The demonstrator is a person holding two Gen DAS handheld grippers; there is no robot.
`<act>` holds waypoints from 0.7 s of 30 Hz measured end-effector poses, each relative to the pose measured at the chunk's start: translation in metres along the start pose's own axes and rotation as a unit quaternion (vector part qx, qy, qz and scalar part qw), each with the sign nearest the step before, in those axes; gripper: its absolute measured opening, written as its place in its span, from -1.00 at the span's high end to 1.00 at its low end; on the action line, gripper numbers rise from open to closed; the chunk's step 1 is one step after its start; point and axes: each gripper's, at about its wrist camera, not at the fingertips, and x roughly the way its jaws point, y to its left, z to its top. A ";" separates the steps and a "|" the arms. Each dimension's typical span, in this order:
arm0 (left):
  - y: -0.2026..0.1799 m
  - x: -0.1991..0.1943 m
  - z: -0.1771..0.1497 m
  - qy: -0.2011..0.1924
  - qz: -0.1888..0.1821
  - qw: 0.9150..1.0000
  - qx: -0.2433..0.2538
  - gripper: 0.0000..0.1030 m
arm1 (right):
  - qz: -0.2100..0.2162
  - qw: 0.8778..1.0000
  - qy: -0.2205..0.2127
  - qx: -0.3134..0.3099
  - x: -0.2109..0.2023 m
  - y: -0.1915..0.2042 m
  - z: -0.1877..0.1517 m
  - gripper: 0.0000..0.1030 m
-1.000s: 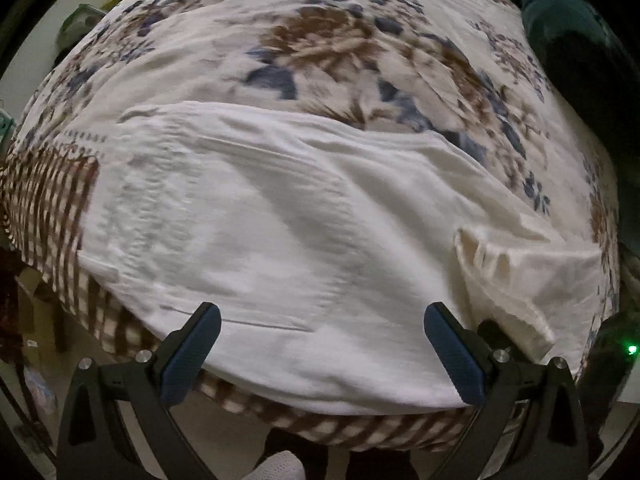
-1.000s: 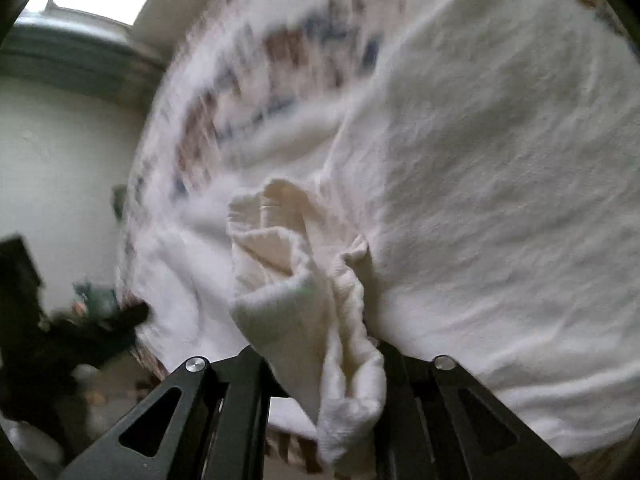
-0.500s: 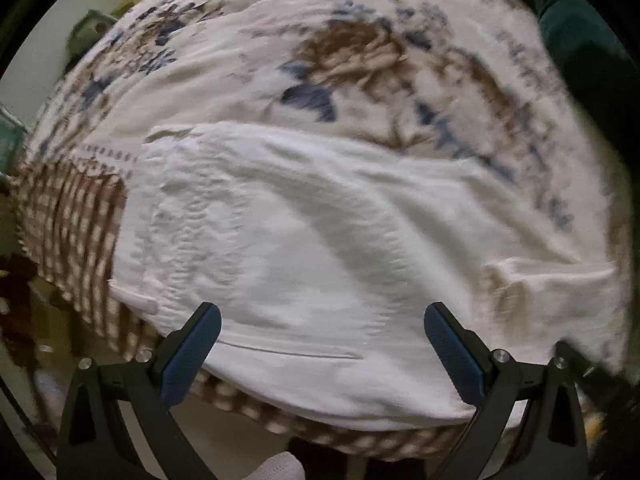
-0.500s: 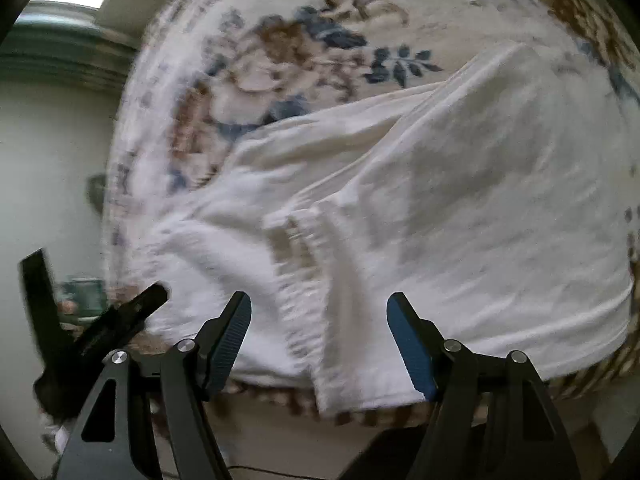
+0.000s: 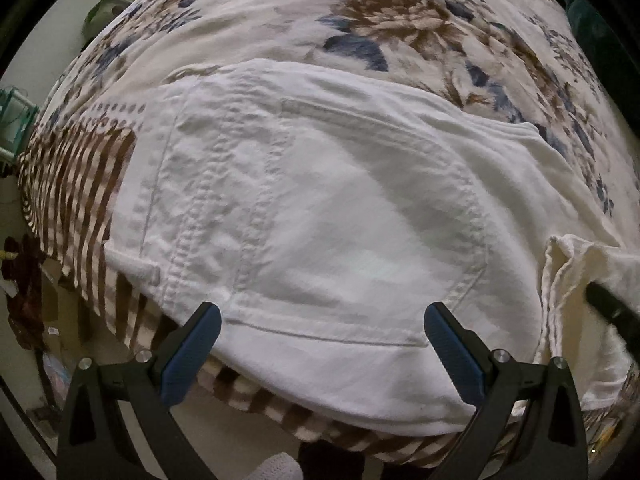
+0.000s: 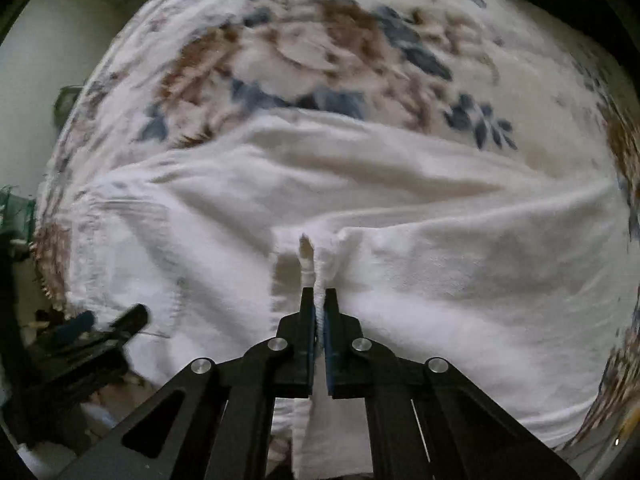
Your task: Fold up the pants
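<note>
Floral bedspread (image 5: 400,20) fills the background, cream with brown and blue blooms, and its striped brown border (image 5: 80,184) hangs down on the near-left edge of the bed.

On the bedspread we see the white pants (image 5: 320,220) spread flat, covering the near edge of the bed. The cloth is thick and lightly wrinkled, with raised double seams, a curved pocket line and a belt loop at the corner nearest the striped border. At the far-right end of the pants, the fabric bunches into a cream-coloured fold (image 5: 560,272).

We find the left gripper (image 5: 322,344) hovering over the near edge of the pants, its blue-padded fingers spread wide with nothing between them.

Over in the right wrist view, blurred, our right gripper (image 6: 319,308) has its fingers pressed together on a pinched ridge of the pants (image 6: 440,280), the cloth puckering up just beyond the tips.
</note>
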 end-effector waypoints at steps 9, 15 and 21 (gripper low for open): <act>0.024 -0.009 0.000 -0.006 -0.001 1.000 -0.027 -1.00 | -0.007 0.996 0.087 0.015 0.038 0.028 0.026 0.87; 0.051 -0.020 0.000 -0.015 0.003 0.999 -0.047 -1.00 | 0.048 0.994 0.067 0.078 0.001 0.001 0.032 0.74; 0.096 -0.026 -0.013 -0.004 0.002 0.994 -0.111 -1.00 | 0.059 0.986 0.116 0.102 -0.001 -0.006 -0.014 0.20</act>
